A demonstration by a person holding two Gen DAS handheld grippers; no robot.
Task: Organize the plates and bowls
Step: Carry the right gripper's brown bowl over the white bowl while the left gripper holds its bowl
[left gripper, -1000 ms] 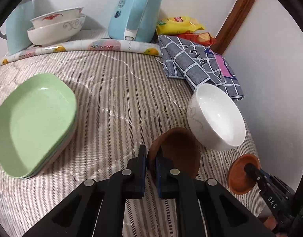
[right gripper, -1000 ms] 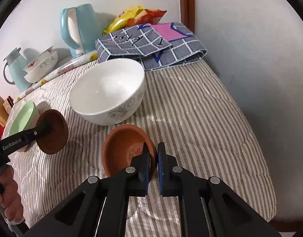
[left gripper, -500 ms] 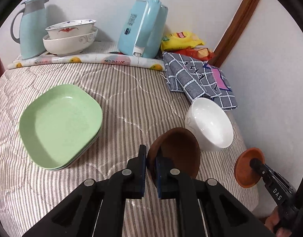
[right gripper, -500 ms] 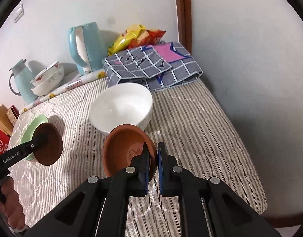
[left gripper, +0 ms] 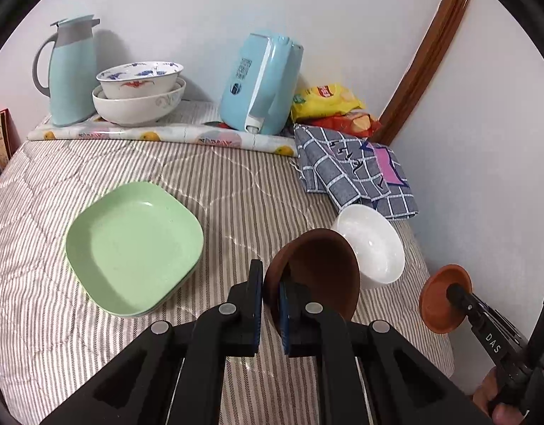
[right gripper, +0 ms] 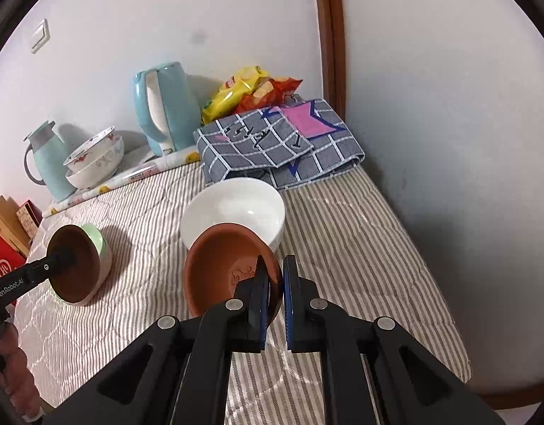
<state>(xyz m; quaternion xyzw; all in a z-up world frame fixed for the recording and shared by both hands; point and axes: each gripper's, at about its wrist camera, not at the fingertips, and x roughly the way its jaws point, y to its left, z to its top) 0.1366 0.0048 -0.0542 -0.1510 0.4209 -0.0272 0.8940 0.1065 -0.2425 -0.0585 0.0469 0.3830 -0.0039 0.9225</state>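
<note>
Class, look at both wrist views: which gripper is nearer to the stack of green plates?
Left. The left gripper, holding a dark brown dish, hangs beside the green plates. The right gripper, gripping an orange-brown dish, is beyond the white bowl.

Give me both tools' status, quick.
Left tool: shut on the dark brown dish.
Right tool: shut on the terracotta dish.

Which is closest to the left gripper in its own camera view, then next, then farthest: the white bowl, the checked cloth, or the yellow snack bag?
From the left gripper:
1. White bowl, just ahead, right.
2. Checked cloth, behind it.
3. Yellow snack bag, in the back corner.
</note>
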